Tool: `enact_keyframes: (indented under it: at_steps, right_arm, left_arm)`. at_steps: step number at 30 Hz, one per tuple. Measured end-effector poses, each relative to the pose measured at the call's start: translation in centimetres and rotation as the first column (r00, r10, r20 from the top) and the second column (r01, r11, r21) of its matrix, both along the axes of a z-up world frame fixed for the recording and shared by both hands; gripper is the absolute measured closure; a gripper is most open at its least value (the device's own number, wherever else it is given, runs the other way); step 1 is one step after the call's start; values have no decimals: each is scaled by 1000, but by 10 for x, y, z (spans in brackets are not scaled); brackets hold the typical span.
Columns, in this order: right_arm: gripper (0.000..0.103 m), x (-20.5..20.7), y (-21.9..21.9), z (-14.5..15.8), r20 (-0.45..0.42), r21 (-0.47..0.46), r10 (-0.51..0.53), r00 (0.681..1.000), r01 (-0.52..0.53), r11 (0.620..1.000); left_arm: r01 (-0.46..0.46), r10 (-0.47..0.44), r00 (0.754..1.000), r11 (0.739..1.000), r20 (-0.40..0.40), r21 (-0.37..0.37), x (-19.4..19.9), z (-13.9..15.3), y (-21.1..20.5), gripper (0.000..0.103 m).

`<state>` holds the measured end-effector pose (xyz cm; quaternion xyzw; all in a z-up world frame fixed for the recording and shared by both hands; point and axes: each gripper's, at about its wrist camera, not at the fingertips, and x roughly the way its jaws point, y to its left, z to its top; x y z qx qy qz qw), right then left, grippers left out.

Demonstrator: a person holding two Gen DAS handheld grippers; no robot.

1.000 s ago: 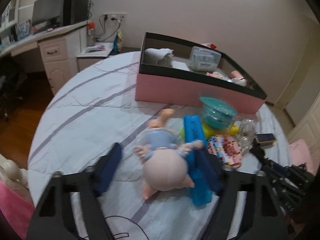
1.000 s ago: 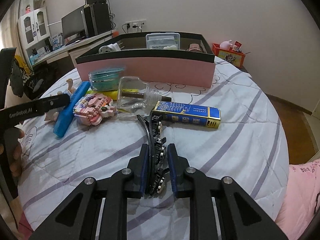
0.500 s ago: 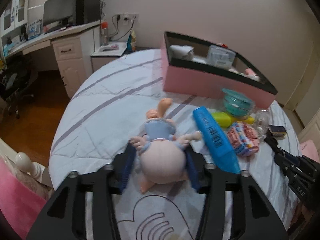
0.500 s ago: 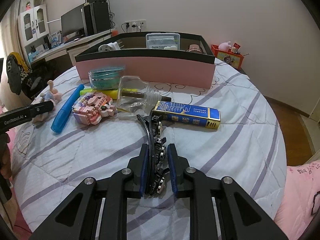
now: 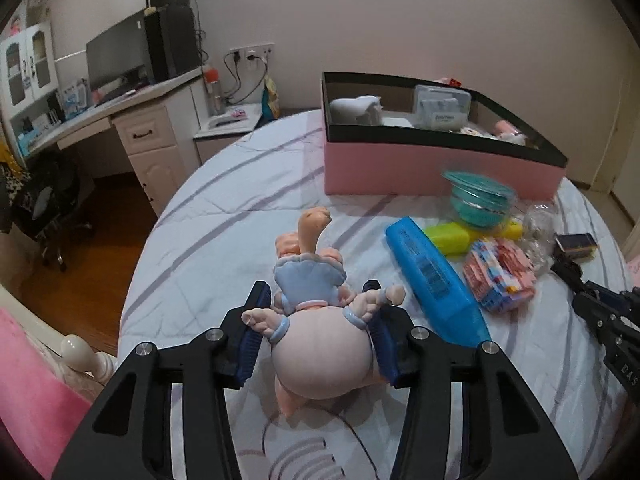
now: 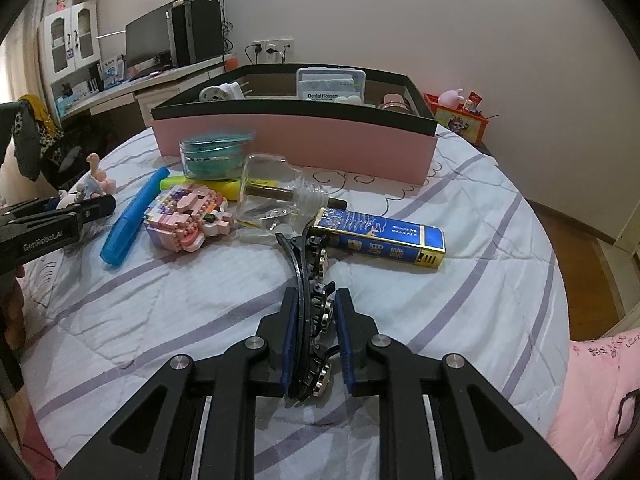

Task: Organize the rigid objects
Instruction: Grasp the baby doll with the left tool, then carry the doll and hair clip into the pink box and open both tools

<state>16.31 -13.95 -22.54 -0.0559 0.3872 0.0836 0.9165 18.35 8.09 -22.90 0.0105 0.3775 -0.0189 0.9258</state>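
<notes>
Surface: bed with white quilted cover striped in lilac (image 6: pixel 460 312), flat, lightly creased. Room: white wall behind, white desk with drawers (image 5: pixel 148 140) and dark monitor (image 5: pixel 116 60) far left of the long pink cardboard box with black rim (image 5: pixel 400 168); wooden floor below the desk.

Inside the pink box: white plug-like item, clear dental-floss case (image 6: pixel 331 84), small pink items, details not resolved.

In front of the pink box, on the cover: teal-lidded clear round container (image 6: pixel 214 152), clear glass bottle lying on its side (image 6: pixel 276 192), yellow marker (image 5: pixel 448 238), blue plastic oblong case (image 5: pixel 436 280), pink brick-built figure (image 6: pixel 188 216), blue and gold flat carton (image 6: pixel 384 236).

Task item one: bald plastic baby doll in pale blue top (image 5: pixel 320 344), lying well in front of the box, head toward the camera, one leg raised. Left gripper (image 5: pixel 316 312) closing in, blue pads (image 5: pixel 250 344) at either side of the head and arms; firm contact not confirmed.

Task item two: black curved hair clip with metal studs (image 6: pixel 310 280), in front of the carton, standing on edge. Right gripper (image 6: pixel 316 320) clamped narrow on it.
</notes>
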Motion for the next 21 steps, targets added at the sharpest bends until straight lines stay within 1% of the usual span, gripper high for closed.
enact_keyframes:
  at_steps: [5,8,12,13,17,20,21]
  right_arm:
    - [85,-15,0,7,21,71,24,999,-25,997]
    - [85,-20,1,17,48,84,21,999,-25,996]
    - [85,-27,-1,37,110,104,12,994,-23,994]
    - [85,-29,-2,45,137,114,5,991,-21,993]
    - [85,-34,-2,68,216,136,-12,976,-18,991]
    - [85,-38,1,84,273,147,-16,962,-25,989]
    - [85,-39,2,88,279,147,-12,960,-30,989]
  left_arm:
    - [21,-20,1000,1000,23,-20,-17,10,-3,55]
    - [34,-33,998,999,45,-25,-25,21,-7,55]
    - [33,-28,992,999,125,-42,-39,44,-13,55]
    - [37,-31,989,998,143,-41,-42,50,-16,54]
    - [40,-28,969,998,246,-41,-57,75,-27,55]
    - [55,-40,957,997,288,-47,-62,92,-34,55]
    - [56,-41,951,998,308,-40,-65,99,-38,55]
